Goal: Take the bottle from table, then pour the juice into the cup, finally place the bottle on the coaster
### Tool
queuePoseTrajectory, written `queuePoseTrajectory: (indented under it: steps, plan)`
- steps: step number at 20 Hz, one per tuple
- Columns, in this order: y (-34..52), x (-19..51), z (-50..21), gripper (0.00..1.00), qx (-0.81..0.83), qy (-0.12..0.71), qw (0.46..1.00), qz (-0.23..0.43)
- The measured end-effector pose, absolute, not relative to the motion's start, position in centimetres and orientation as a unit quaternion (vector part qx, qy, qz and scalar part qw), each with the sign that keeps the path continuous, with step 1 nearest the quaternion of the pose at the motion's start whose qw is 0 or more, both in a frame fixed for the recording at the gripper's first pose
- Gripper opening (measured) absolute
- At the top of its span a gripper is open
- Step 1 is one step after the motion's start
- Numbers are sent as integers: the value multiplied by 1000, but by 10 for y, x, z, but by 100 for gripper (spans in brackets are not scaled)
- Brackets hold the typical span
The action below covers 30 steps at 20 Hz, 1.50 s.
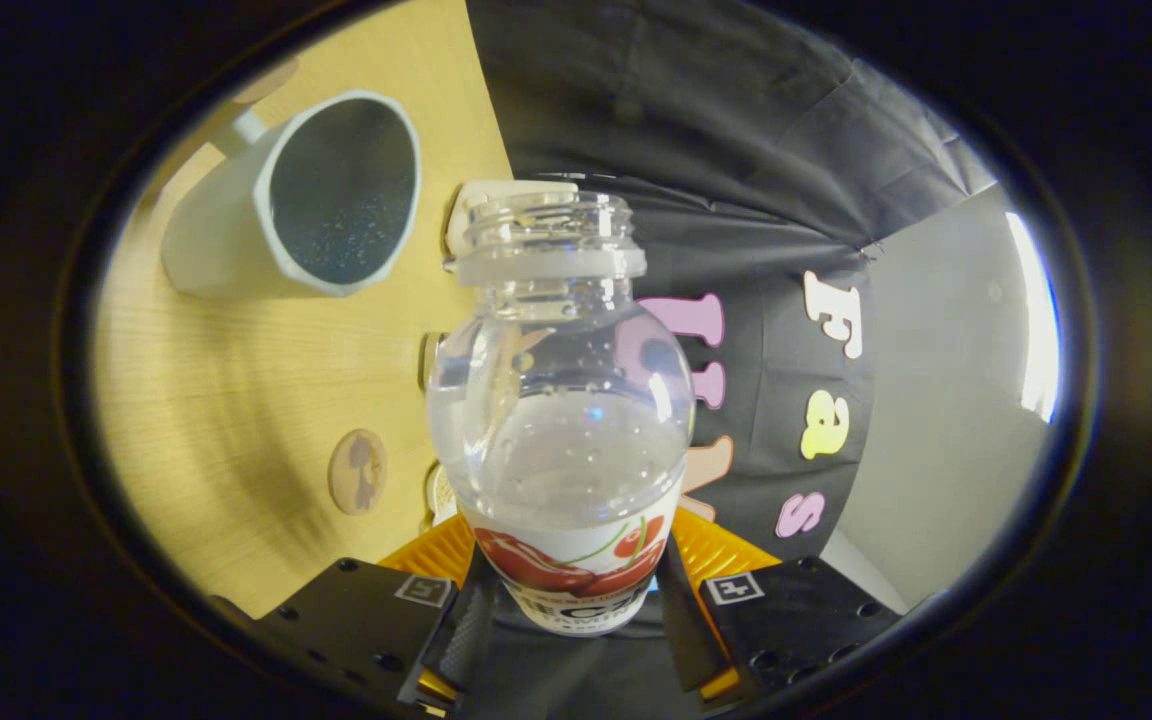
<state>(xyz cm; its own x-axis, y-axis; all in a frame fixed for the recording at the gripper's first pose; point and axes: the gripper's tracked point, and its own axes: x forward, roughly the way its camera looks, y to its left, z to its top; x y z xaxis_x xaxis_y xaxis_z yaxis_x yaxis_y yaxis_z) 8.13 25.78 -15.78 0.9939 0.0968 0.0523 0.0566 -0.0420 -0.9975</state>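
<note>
My gripper (568, 600) is shut on the clear bottle (561, 420); both fingers press on its labelled lower part. The bottle has no cap, and its open mouth points away from me. Clear liquid fills it to about the shoulder. The whole scene appears rolled sideways, so the bottle is tilted relative to the table. A white cup (306, 200) with a dark, speckled inside stands on the wooden table (236, 380) beyond the bottle, its opening facing me. A small round brown coaster (357, 471) lies on the table just beside the bottle's lower part.
A white flat object (466, 205) shows behind the bottle's neck at the table's edge. Another round disc (266, 80) lies past the cup. The booth's black cloth wall and a pale grey surface (936, 400) are off the table's edge.
</note>
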Motion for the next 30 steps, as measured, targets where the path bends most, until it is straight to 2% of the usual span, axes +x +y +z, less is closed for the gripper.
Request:
queuePoseTrajectory:
  steps: [14, 30]
  plan:
    - [255, 81, -161, 76, -743, -48, 667, 21]
    - [252, 82, -138, 76, -748, -64, 661, -2]
